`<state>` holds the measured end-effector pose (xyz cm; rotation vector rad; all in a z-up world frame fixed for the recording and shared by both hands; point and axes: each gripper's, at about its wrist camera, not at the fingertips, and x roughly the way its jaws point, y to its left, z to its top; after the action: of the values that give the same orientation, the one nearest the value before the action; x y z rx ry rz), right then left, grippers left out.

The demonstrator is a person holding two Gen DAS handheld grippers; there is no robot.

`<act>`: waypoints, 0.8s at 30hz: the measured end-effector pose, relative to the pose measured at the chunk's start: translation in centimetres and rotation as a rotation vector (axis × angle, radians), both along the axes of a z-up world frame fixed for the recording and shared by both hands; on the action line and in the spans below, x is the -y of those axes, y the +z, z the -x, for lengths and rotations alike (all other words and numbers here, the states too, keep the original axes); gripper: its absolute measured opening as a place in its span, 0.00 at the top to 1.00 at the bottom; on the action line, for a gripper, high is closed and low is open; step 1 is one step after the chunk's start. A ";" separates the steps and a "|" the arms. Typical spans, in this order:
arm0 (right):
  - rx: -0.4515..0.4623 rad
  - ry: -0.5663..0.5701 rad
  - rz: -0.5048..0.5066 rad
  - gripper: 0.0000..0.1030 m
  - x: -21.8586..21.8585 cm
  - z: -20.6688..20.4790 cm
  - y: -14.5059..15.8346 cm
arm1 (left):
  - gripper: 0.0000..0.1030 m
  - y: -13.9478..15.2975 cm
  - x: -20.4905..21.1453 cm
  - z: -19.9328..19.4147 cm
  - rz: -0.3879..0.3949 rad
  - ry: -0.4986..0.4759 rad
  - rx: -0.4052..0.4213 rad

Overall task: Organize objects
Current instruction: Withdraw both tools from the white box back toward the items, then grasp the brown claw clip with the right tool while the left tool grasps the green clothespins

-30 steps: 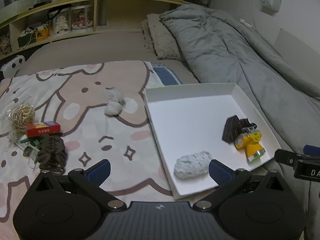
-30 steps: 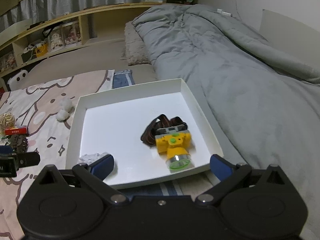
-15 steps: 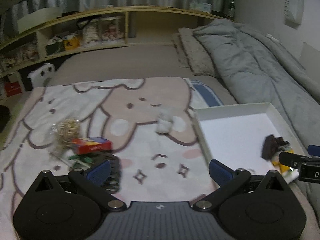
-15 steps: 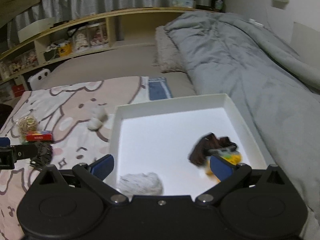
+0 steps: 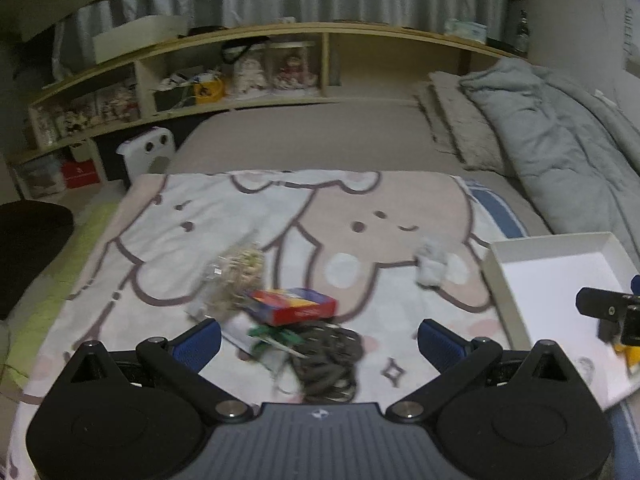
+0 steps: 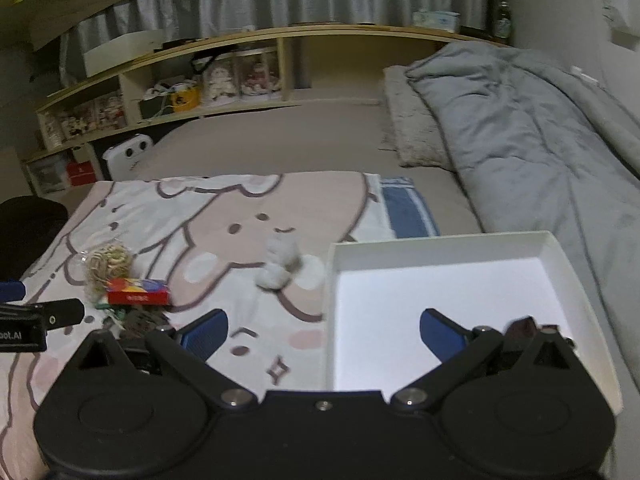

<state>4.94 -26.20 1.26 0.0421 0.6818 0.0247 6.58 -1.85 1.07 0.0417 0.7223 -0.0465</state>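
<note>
My left gripper [image 5: 318,340] is open and empty above a pile on the cartoon blanket: a red box [image 5: 294,306], a dark coiled band [image 5: 328,360], a straw-coloured bundle [image 5: 240,276] and green bits. A white fluffy item [image 5: 432,266] lies further right. My right gripper [image 6: 324,330] is open and empty over the left edge of the white tray [image 6: 440,246]. The dark strap of the headlamp [image 6: 522,326] shows in the tray behind my right finger. The pile also shows in the right wrist view, with the red box [image 6: 138,297] and the fluffy item [image 6: 278,264].
A grey duvet [image 6: 540,140] and a pillow [image 6: 412,128] fill the right side of the bed. Wooden shelves [image 5: 240,80] with small items run along the back. A dark round shape [image 5: 28,240] sits off the bed's left edge.
Both grippers have swung left, away from the tray toward the pile on the blanket. The tray has slid to the right of both views. Both stay open.
</note>
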 end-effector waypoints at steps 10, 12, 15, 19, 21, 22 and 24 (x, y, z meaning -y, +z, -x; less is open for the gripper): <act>0.004 0.044 -0.058 0.00 -4.1 -3.1 -1.5 | 0.00 -1.0 -4.9 -1.9 0.022 0.105 0.020; 0.000 0.046 -0.068 0.00 -4.9 -3.7 -2.0 | 0.00 -1.4 -5.9 -2.1 0.022 0.120 0.014; -0.017 0.046 -0.092 0.00 -6.0 -4.3 -3.0 | 0.00 -2.0 -7.1 -2.3 0.026 0.141 0.006; -0.048 0.050 -0.129 0.00 -7.5 -4.9 -4.4 | 0.00 -2.6 -8.3 -3.0 0.029 0.153 -0.019; -0.068 0.053 -0.166 0.00 -8.1 -5.4 -5.1 | 0.00 -2.8 -8.9 -3.2 0.053 0.152 -0.017; -0.085 0.049 -0.192 0.00 -8.3 -5.7 -5.6 | 0.00 -2.9 -9.2 -3.4 0.077 0.153 -0.016; -0.114 0.045 -0.264 0.00 -8.6 -6.4 -6.6 | 0.01 -3.3 -9.9 -3.9 0.142 0.166 -0.029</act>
<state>11.30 -17.60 -5.30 0.2838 0.7904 0.1562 10.46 8.08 -2.27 -0.1549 0.7481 0.0601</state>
